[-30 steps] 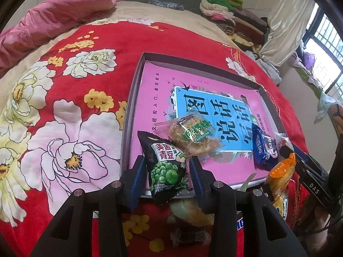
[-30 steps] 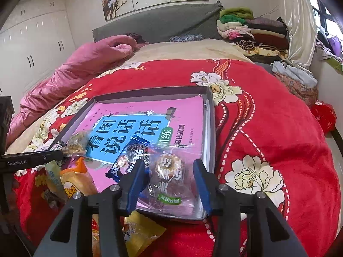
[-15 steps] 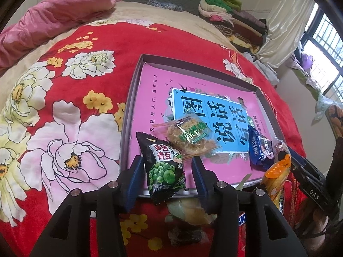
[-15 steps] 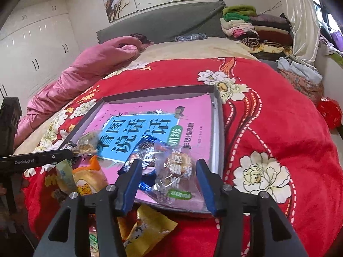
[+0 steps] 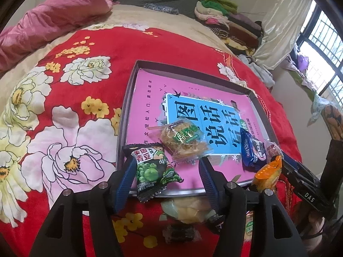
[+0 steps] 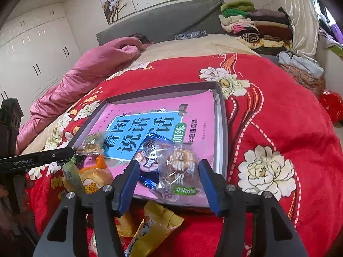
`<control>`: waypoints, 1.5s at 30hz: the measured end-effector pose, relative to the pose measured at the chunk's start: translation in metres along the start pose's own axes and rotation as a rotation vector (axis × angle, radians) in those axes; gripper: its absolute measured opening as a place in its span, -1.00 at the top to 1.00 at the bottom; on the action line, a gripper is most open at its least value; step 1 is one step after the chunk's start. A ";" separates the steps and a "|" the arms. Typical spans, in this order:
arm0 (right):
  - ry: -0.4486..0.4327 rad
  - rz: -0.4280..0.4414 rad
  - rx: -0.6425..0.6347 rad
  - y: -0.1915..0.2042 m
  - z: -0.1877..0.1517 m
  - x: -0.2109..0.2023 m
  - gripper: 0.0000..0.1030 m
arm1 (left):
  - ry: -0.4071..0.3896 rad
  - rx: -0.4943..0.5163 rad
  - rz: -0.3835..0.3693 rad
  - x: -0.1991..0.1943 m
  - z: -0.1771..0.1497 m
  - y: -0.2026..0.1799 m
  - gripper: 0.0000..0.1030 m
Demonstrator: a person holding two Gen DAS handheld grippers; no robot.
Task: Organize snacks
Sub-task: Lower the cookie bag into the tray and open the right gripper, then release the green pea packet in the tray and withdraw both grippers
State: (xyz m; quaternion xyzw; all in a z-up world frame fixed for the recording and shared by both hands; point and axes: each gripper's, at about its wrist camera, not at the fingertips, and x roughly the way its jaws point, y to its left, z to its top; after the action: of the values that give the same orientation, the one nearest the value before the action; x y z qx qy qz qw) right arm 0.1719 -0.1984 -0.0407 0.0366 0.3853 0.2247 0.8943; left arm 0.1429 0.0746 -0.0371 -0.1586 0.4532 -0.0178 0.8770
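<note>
A grey tray (image 5: 128, 98) with a pink and blue book in it lies on the red flowered blanket. My left gripper (image 5: 166, 171) hangs over the tray's near edge, its jaws opening. A green pea packet (image 5: 154, 169) lies between them, resting against the left pad and clear of the right one. My right gripper (image 6: 168, 175) is at the tray's (image 6: 223, 128) near right corner, jaws opening too. A clear-wrapped pastry (image 6: 180, 167) lies loose between its pads, on top of a dark blue packet (image 6: 148, 156). A flaky pastry packet (image 5: 184, 139) lies further in on the tray.
Loose snacks lie on the blanket in front of the tray: an orange packet (image 5: 268, 173), a yellow packet (image 6: 154, 227), a pale green one (image 5: 186, 209). A pink quilt (image 6: 96, 68) is at the far left, folded clothes (image 6: 253, 23) at the bed's head.
Both grippers' jaws have spread apart. The green pea packet and the clear-wrapped pastry, gripped a second ago, now lie free at the tray's near edge. Neither hand has shifted.
</note>
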 end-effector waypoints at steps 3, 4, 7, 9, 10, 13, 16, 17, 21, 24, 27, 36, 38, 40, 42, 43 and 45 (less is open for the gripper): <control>0.000 0.007 0.006 0.001 -0.001 -0.001 -0.16 | -0.001 -0.001 -0.003 -0.001 0.000 0.000 -0.21; 0.001 0.010 0.006 0.001 -0.001 -0.001 -0.18 | -0.002 0.000 -0.003 -0.002 0.000 0.000 -0.21; 0.002 0.020 0.011 0.002 -0.001 -0.001 -0.20 | -0.006 0.001 -0.007 -0.004 0.000 -0.001 -0.21; 0.005 0.039 0.022 0.002 -0.001 0.000 -0.21 | -0.009 0.003 -0.010 -0.007 0.001 -0.001 -0.21; 0.005 0.047 0.026 0.001 -0.001 0.000 -0.22 | -0.011 0.004 -0.011 -0.008 0.001 -0.001 -0.21; 0.009 0.047 0.033 0.001 -0.001 0.001 -0.23 | -0.014 0.007 -0.012 -0.010 0.001 -0.002 -0.22; 0.001 0.031 0.036 0.000 0.000 0.000 -0.23 | -0.020 0.011 -0.014 -0.013 0.001 -0.004 -0.22; -0.002 0.028 0.037 -0.001 0.000 0.000 -0.23 | -0.022 0.013 -0.015 -0.014 0.001 -0.004 -0.22; -0.007 0.017 0.039 -0.003 0.001 -0.002 -0.23 | -0.028 0.017 -0.017 -0.017 0.003 -0.004 -0.23; -0.010 0.012 0.036 -0.003 0.001 -0.003 -0.24 | -0.030 0.018 -0.017 -0.019 0.003 -0.004 -0.24; -0.018 0.014 0.032 -0.003 0.002 -0.005 -0.24 | -0.032 0.021 -0.016 -0.020 0.003 -0.005 -0.40; -0.051 0.000 0.009 0.000 0.004 -0.014 -0.26 | -0.041 0.051 -0.007 -0.024 0.003 -0.011 -0.45; -0.059 -0.004 -0.002 0.002 0.004 -0.017 -0.30 | -0.047 0.056 -0.002 -0.025 0.002 -0.012 -0.46; -0.067 -0.007 -0.011 0.003 0.004 -0.018 -0.31 | -0.056 0.059 0.009 -0.028 0.002 -0.012 -0.47; -0.073 -0.009 -0.023 0.006 0.005 -0.019 -0.31 | -0.064 0.060 0.014 -0.030 0.003 -0.011 -0.47; -0.076 -0.010 -0.027 0.007 0.005 -0.020 -0.31 | -0.068 0.058 0.016 -0.031 0.003 -0.011 -0.47; -0.083 -0.015 -0.038 0.008 0.005 -0.022 -0.31 | -0.076 0.052 0.020 -0.034 0.003 -0.009 -0.47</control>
State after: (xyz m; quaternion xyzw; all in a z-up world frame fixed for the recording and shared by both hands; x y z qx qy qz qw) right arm 0.1595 -0.1995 -0.0205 0.0259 0.3440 0.2235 0.9116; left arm 0.1266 0.0733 -0.0061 -0.1316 0.4205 -0.0150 0.8976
